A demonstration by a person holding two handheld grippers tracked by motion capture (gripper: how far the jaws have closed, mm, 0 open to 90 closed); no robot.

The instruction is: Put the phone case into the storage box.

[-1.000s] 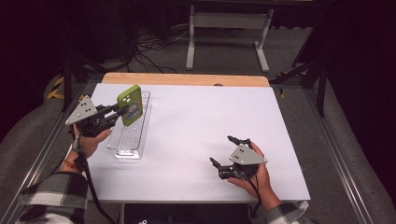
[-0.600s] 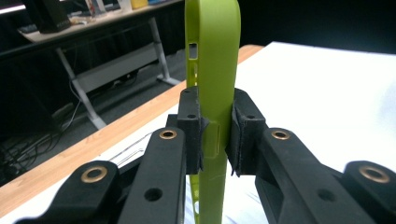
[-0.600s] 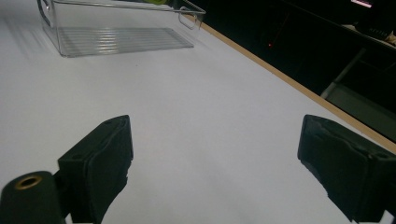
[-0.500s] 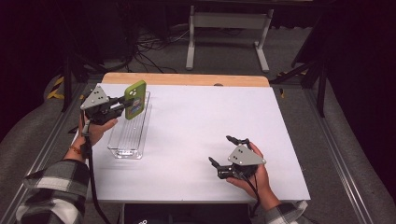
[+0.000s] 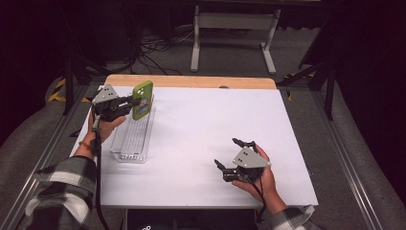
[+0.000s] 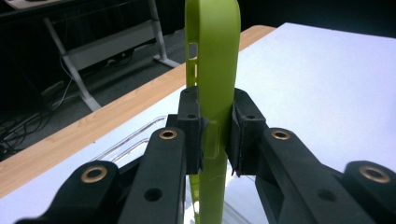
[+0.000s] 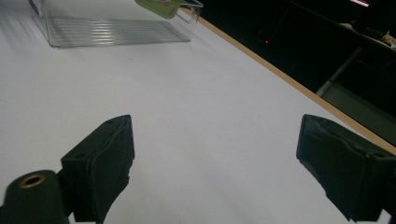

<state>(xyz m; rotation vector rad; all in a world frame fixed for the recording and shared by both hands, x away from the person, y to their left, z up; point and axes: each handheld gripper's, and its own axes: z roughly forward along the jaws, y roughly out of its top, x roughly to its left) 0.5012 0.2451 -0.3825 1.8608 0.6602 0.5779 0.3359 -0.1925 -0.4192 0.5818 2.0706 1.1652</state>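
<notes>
My left gripper (image 5: pixel 135 101) is shut on a green phone case (image 5: pixel 142 99), which stands upright on edge above the far end of a clear plastic tray (image 5: pixel 130 140). In the left gripper view both pads clamp the thin green phone case (image 6: pixel 214 70) from either side, and the clear tray's rim (image 6: pixel 133 137) shows below. My right gripper (image 5: pixel 232 157) rests low over the white table (image 5: pixel 206 120) at the near right, jaws spread wide with nothing between them. In the right gripper view, the right gripper (image 7: pixel 215 172) faces bare white tabletop, with the tray (image 7: pixel 112 30) far off.
A wooden strip (image 5: pixel 191 81) runs along the table's far edge. A metal stand (image 5: pixel 232 28) and cables (image 5: pixel 153 45) lie on the floor beyond. A rail (image 5: pixel 347 163) flanks the table's right side.
My left hand has carried the green case away from me and to the right, from over the tray's middle to its far end. The right hand has stayed put.
</notes>
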